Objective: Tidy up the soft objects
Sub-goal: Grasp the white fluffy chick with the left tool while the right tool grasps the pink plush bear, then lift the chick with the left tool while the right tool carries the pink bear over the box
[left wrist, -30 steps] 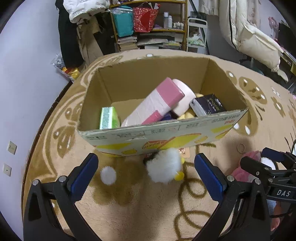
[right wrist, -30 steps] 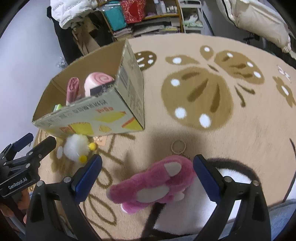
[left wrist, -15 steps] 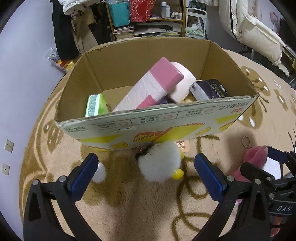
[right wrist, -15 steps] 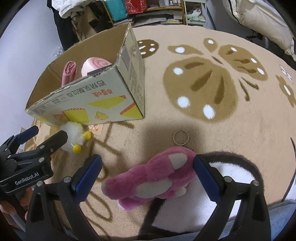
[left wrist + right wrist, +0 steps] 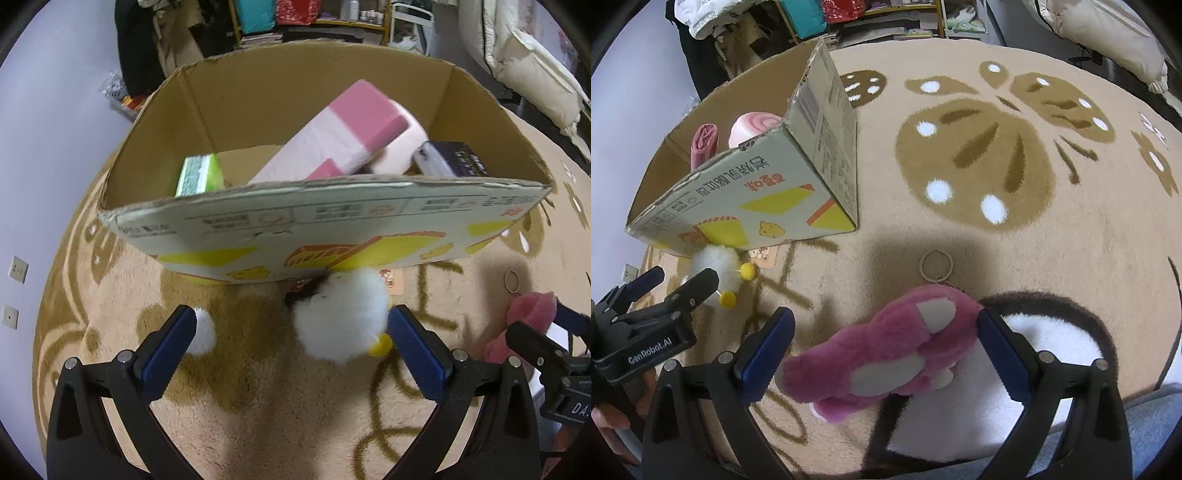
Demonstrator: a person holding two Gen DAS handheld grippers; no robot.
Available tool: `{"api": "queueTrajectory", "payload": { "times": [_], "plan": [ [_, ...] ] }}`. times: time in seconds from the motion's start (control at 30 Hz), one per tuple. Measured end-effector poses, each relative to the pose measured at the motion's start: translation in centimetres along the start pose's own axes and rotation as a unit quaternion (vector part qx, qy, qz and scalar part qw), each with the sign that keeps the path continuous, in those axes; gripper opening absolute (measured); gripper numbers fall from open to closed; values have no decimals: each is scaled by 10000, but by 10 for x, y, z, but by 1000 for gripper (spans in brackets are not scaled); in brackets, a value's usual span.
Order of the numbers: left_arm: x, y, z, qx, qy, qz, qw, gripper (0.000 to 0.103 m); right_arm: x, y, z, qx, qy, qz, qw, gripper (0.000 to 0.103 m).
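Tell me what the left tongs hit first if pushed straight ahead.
Probably the white fluffy toy, lying between the open left tongs just ahead; behind it stands the cardboard box wall. Depth is uncertain.

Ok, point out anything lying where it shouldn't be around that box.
Two soft toys lie on the rug outside the cardboard box: a white fluffy toy against the box's front wall, between the open left tool's fingers, and a pink plush between the open right tool's fingers. Inside, the pink-and-white pack leans tilted.
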State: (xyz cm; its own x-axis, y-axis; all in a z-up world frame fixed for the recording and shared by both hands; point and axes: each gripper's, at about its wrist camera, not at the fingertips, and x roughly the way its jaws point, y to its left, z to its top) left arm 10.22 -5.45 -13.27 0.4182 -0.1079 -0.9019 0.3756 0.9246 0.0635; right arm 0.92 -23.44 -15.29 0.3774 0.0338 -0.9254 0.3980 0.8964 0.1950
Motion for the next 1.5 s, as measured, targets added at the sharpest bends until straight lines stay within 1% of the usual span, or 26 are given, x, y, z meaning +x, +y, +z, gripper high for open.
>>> {"api": "queueTrajectory", "payload": {
  "times": [0.07, 0.13, 0.17, 0.33, 0.4, 0.5, 0.57, 0.6, 0.67, 0.73, 0.77, 0.87, 0.9, 0.93, 0.97, 1.0, 1.03, 1.13, 1.23, 1.4, 1.5],
  "plan": [
    [1, 1, 1, -6, -21, 84, 10000, 102, 4, -3, 0, 108, 124, 57, 9998, 103],
    [2, 1, 2, -1, -26, 152, 9999, 102, 10, -7, -1, 286, 281, 212, 9990, 102],
    [3, 2, 2, -15, -26, 144, 9999, 102, 11, -8, -1, 327, 296, 241, 9987, 102],
    [8, 1, 3, 14, 1, 146, 9999, 93, 18, -6, -2, 339, 425, 269, 9982, 96],
    [9, -1, 3, 24, -39, 250, 9997, 91, 20, -5, -2, 392, 456, 321, 9977, 93],
    [6, -4, 2, 4, -208, 403, 9990, 90, 26, -5, 0, 430, 455, 397, 9973, 91],
    [5, -9, 0, 78, -256, 424, 9987, 85, 30, -2, 0, 407, 486, 507, 9967, 82],
    [6, -12, 0, 117, -245, 406, 9988, 83, 31, 0, 0, 373, 498, 514, 9967, 77],
    [9, -13, -1, 136, -213, 336, 9991, 79, 33, 4, 0, 283, 480, 423, 9976, 75],
    [14, -13, -1, 94, -157, 170, 9997, 70, 34, 5, 1, 276, 464, 404, 9977, 73],
    [16, -12, -1, 41, -111, 47, 9999, 69, 34, 4, 1, 309, 460, 411, 9976, 73],
    [21, -9, -1, -88, -20, -149, 9998, 64, 33, 2, 3, 398, 440, 442, 9973, 69],
    [23, -7, -2, -143, 38, -238, 9996, 64, 33, 1, 3, 409, 411, 455, 9973, 65],
    [28, -4, 0, -185, 111, -309, 9993, 63, 34, 0, 7, 410, 375, 471, 9973, 55],
    [32, -2, 0, -218, 187, -356, 9990, 62, 33, 0, 7, 394, 361, 528, 9972, 55],
    [35, -1, 0, -233, 230, -378, 9988, 55, 33, 1, 8, 387, 361, 552, 9971, 55],
    [37, -1, 0, -222, 270, -397, 9986, 45, 34, 3, 9, 348, 364, 541, 9973, 55],
    [40, 3, -3, -271, 273, -414, 9984, 36, 35, 9, 13, 236, 331, 547, 9977, 54],
    [39, 10, -8, -349, 248, -478, 9979, 32, 31, 10, 12, 197, 225, 594, 9978, 54],
    [39, 19, -10, -396, 253, -449, 9979, 31, 28, 12, 14, 236, 142, 651, 9975, 54],
    [39, 18, -4, -291, 242, -391, 9985, 31, 31, 11, 17, 262, 163, 670, 9973, 54]
  ]
}}
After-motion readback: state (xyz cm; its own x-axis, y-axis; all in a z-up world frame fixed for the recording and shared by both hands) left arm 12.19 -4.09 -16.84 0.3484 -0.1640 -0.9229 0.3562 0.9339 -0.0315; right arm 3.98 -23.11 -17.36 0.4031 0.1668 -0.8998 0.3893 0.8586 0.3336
